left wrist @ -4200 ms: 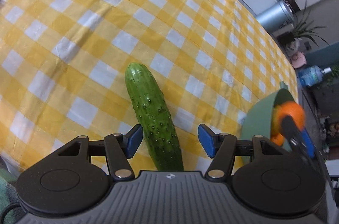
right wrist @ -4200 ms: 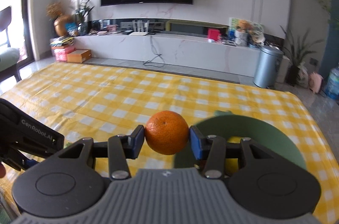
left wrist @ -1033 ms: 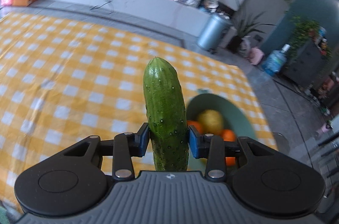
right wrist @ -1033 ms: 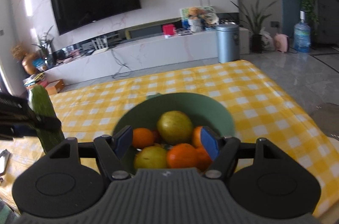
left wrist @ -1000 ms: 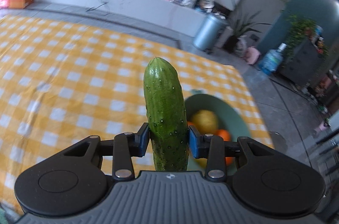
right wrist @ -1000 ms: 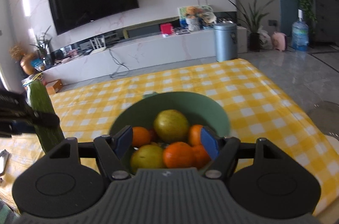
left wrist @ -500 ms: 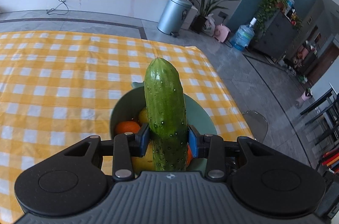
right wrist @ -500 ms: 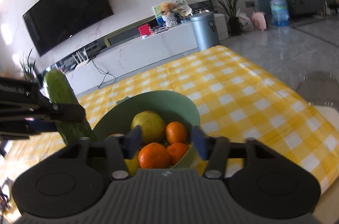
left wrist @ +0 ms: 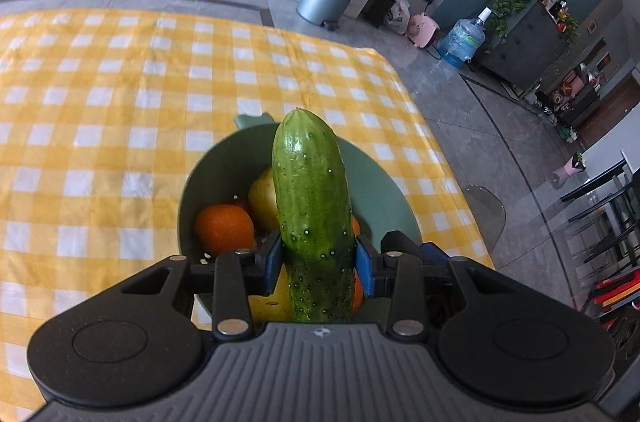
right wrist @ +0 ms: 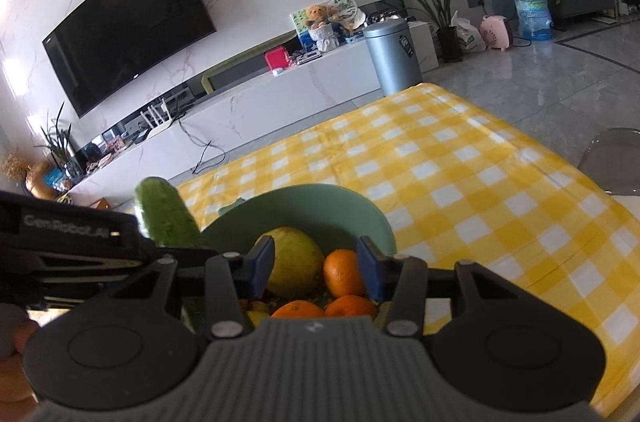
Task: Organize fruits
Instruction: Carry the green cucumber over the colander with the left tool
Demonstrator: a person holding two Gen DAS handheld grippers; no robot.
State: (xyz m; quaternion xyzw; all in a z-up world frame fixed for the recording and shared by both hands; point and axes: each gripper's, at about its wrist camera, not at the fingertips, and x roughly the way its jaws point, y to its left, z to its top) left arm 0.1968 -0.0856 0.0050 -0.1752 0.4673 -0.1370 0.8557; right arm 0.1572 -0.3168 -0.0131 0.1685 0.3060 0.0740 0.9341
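Observation:
My left gripper [left wrist: 316, 264] is shut on a green cucumber [left wrist: 310, 206] and holds it above the green bowl [left wrist: 216, 162]. The bowl holds oranges [left wrist: 224, 228] and a yellow-green fruit [left wrist: 262, 200]. In the right wrist view my right gripper [right wrist: 316, 268] is open and empty just above the near side of the bowl [right wrist: 304, 204], with the yellow-green fruit [right wrist: 294, 260] and oranges [right wrist: 340, 272] between and below its jaws. The cucumber [right wrist: 166, 218] and the left gripper's body [right wrist: 68, 246] show at its left.
The bowl stands near the right end of a table with a yellow-and-white checked cloth [left wrist: 100, 94]. The table's right edge [left wrist: 444, 150] drops to a grey floor. A clear chair [left wrist: 486, 210] stands beside it.
My left gripper has carried the cucumber to the right, from over the cloth to over the bowl. My right gripper has drawn back and tilted, still open over the bowl.

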